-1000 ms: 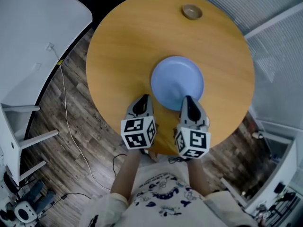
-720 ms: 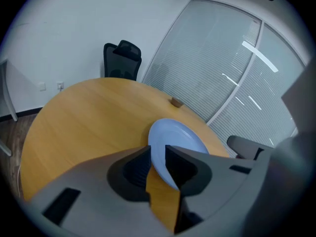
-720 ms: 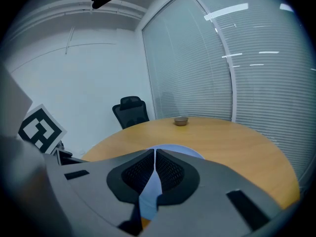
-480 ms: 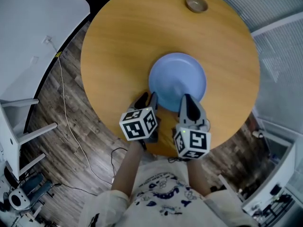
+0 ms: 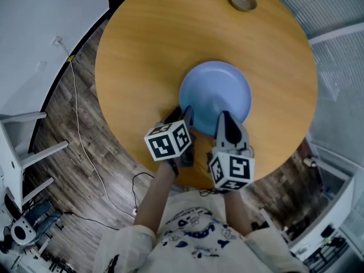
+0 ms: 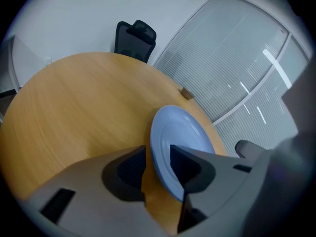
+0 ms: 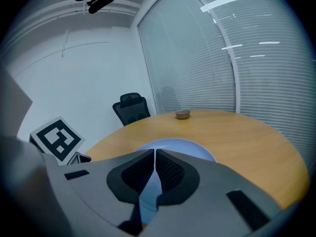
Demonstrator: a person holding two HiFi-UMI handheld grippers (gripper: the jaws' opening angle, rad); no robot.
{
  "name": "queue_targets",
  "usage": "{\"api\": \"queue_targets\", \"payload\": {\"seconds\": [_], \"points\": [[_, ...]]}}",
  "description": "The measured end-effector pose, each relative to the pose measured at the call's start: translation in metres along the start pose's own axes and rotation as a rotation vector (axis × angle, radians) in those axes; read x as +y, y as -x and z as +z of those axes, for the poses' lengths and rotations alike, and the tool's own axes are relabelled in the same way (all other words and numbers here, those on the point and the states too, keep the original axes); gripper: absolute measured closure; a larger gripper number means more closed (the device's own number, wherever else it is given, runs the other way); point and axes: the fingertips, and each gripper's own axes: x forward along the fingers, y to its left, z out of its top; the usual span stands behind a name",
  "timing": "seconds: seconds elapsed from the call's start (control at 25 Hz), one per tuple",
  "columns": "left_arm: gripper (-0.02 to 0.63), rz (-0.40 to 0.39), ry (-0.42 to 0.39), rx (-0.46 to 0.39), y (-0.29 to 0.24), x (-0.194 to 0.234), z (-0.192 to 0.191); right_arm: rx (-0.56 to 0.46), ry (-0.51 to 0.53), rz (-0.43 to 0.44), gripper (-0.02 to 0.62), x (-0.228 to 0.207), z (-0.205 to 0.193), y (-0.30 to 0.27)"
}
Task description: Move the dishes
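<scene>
Blue plate [image 5: 216,92] sits on the round surface [image 5: 142,56], close to its near edge. My left claw [image 6: 158,154] is released, jaws apart with the plate's near-left rim between them. My right claw [image 7: 154,154] is clenched on nothing, tips over the plate's near rim, just beside the left one. A small brown bowl [image 5: 243,0] sits at the far edge, well apart. Wide open wood stretches between plate and left edge.

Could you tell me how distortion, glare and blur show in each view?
Head view: sharp, evenly lit, the table bulging slightly. Left gripper view: heavy fisheye, dark corners, near jaws blurred, blue plate crisp. Right gripper view: lamp reflections streak the blinds; jaws soft.
</scene>
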Motion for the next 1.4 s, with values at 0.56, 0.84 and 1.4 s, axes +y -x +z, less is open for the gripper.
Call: {"api": "queue_targets", "payload": {"seconds": [0.56,0.84,1.4], "points": [[0.488,0.031,0.047,0.077,-0.01,0.008,-0.005,0.013,-0.031,0.009,0.582,0.002,-0.005,-0.007],[0.569,0.037,0.054,0.093,-0.013,0.007,-0.006,0.018,-0.038,-0.017,0.582,-0.002,-0.008,-0.008],[0.588,-0.095,0.076,0.133,-0.015,0.01,0.024,0.0,-0.086,-0.189,0.582,-0.003,-0.007,-0.015]]}}
